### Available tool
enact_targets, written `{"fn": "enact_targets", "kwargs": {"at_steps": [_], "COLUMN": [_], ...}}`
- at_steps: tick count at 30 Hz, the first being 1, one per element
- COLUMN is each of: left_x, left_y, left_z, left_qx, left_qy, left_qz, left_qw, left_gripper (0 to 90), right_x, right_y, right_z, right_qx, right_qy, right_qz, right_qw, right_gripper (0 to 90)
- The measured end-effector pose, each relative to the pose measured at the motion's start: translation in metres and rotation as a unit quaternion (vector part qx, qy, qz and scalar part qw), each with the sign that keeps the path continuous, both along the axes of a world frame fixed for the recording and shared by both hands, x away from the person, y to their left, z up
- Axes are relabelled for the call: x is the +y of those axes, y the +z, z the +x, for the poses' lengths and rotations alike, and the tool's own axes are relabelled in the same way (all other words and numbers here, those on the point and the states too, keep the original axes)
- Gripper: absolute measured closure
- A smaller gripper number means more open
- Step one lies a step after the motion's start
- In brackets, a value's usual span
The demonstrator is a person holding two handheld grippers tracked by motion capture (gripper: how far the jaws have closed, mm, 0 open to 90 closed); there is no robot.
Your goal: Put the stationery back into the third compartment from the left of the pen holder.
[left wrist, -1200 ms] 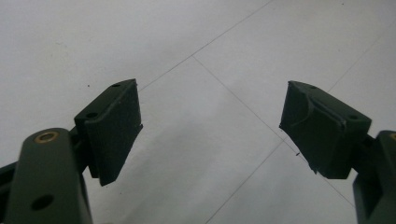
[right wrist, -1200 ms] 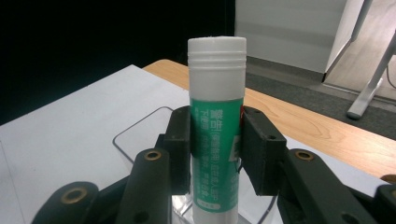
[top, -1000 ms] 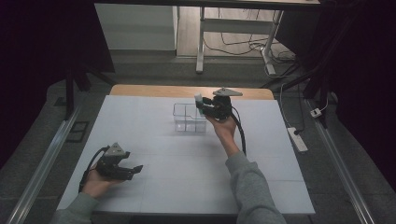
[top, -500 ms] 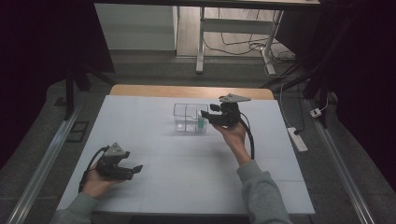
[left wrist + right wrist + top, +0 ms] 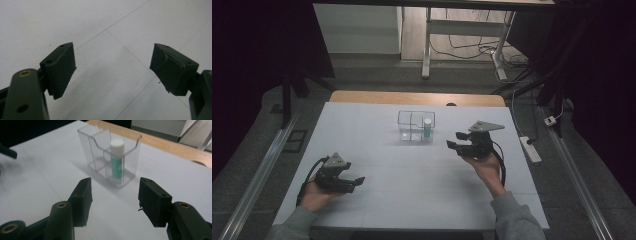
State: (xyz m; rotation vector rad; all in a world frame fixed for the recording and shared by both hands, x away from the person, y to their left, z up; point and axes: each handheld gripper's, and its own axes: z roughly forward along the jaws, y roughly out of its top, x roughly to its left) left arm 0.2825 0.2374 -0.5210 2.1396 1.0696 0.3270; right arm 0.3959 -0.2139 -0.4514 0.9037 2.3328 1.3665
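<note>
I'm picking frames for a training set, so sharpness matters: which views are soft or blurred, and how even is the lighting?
High view: the white table is evenly lit, the surroundings fall to near black. Left gripper view: the left claw is slightly soft and the table dim and greyish. Right gripper view: the clear organizer and the green tube read fairly sharp, while the right claw is a little soft and a dark shape at the left edge is smeared.

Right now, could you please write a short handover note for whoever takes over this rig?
Right tongs: open, holding nothing, held off to the right of the clear divided organiser.
Left tongs: open, holding nothing, low over the near left of the white table.
Green tube with white cap: stands upright in the organiser's right-hand compartment as the high view shows it.
Done: the tube is in the organiser.
Left: nothing else to load shows on the table; probably just bring the right hand back.
</note>
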Motion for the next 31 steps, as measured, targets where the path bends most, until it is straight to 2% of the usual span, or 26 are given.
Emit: {"fn": "enact_targets", "kwargs": {"at_steps": [9,14,19,24,31], "left_x": [-0.003,-0.003,-0.003,-0.003,-0.003], "left_y": [0.000,0.000,0.001,0.000,0.001], "left_z": [-0.001,-0.001,-0.001,-0.001,-0.001], "left_qx": [-0.002,-0.001,-0.002,-0.002,-0.004], "left_qy": [-0.003,-0.003,-0.004,-0.002,-0.003], "left_qz": [0.005,0.004,0.006,0.004,0.004], "left_qw": [1.0000,1.0000,1.0000,1.0000,1.0000], "left_gripper": [19.5,19.5,19.5,19.5,19.5], "right_x": [-0.042,-0.065,-0.081,-0.089,-0.087], "right_y": [-0.016,-0.028,-0.032,-0.037,-0.039], "right_z": [-0.040,-0.053,-0.063,-0.067,-0.067], "right_qx": [0.017,0.033,0.033,0.036,0.028], "right_qy": [-0.003,-0.016,-0.027,-0.032,-0.032], "right_qz": [-0.023,-0.018,-0.015,-0.021,-0.029], "right_qw": [0.9996,0.9992,0.9990,0.9986,0.9987], "right_gripper": [40.5,38.8,37.8,37.6,36.8]}}
